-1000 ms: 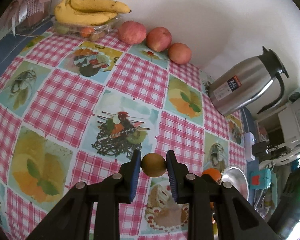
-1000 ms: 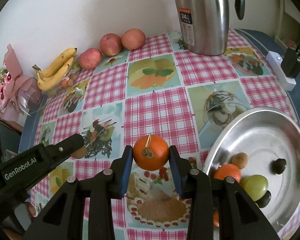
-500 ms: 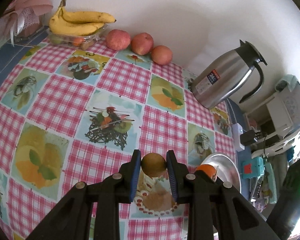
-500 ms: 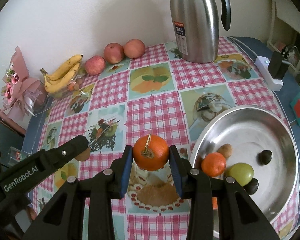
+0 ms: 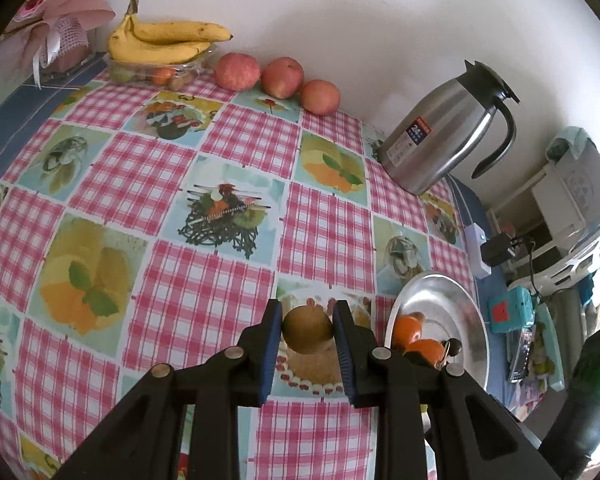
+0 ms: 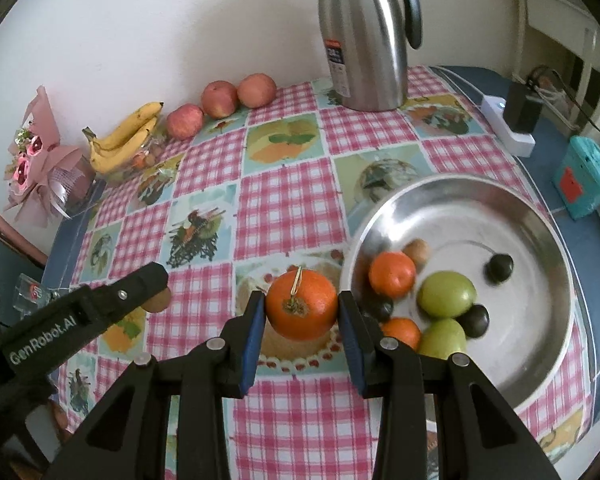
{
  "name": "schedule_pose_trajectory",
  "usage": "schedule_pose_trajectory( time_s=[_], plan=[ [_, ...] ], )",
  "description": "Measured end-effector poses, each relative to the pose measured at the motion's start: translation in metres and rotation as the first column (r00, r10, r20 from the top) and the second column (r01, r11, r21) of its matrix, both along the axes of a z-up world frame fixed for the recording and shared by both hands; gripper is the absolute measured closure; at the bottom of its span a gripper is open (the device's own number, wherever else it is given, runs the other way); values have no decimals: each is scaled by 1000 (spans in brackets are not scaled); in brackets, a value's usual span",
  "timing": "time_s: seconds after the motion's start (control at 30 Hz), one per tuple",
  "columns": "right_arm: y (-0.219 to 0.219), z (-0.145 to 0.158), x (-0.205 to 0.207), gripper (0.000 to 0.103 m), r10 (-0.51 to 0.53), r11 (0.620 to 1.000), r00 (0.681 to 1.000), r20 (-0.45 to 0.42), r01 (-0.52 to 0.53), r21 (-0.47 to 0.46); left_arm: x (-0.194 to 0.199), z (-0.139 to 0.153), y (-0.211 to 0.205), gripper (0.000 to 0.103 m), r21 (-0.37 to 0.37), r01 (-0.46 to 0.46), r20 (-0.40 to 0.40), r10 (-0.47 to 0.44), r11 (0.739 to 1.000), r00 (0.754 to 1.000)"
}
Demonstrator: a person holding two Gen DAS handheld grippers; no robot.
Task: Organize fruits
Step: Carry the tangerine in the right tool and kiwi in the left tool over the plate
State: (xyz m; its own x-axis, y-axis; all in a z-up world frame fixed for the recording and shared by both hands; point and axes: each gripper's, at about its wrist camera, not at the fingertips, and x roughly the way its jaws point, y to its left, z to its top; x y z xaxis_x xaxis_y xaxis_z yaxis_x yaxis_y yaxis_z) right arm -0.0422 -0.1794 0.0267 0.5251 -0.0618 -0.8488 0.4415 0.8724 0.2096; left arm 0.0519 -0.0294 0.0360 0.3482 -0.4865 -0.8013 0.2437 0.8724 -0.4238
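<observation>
Left gripper (image 5: 307, 334) clamps a kiwi (image 5: 307, 331); right gripper (image 6: 302, 312) clamps an orange (image 6: 302, 305), stem facing camera. Steel bowl (image 6: 540, 216) just right; nothing obstructs.

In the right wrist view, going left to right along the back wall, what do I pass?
Pink bouquet → bananas → first apple → second apple → third apple → steel thermos jug → white power strip with black adapter.
</observation>
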Motion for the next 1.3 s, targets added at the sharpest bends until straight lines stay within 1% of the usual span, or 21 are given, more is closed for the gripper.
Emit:
schedule_pose_trajectory(
  time_s=[0.3, 0.47, 0.73, 0.93, 1.17, 1.3],
  plan=[
    [-10, -8, -12, 65, -33, 999, 999, -17, 33, 17, -12, 0, -5, 75, -9, 24, -5, -24, 1000, 1000],
    [-15, -10, -12, 65, -43, 999, 999, -25, 43, 9, -15, 0, -17, 75, -10, 62, -4, -62, 998, 998],
    [-32, -15, -19, 65, -99, 995, 994, -35, 100, 18, -19, 0, -31, 75, -21, 99, -8, -100, 995, 995],
    [-41, -13, -26, 65, -146, 989, 989, -34, 146, 1, -22, -3, -41, 75, -35, 133, -12, -134, 990, 991],
    [-62, -9, -42, 65, -248, 968, 969, -21, 247, -35, -29, -2, -61, 75, -49, 197, 11, -196, 979, 980],
    [-77, -11, -52, 65, -304, 952, 952, -27, 302, -54, -35, -1, -77, 75, -65, 248, 27, -246, 967, 969]
  ],
)
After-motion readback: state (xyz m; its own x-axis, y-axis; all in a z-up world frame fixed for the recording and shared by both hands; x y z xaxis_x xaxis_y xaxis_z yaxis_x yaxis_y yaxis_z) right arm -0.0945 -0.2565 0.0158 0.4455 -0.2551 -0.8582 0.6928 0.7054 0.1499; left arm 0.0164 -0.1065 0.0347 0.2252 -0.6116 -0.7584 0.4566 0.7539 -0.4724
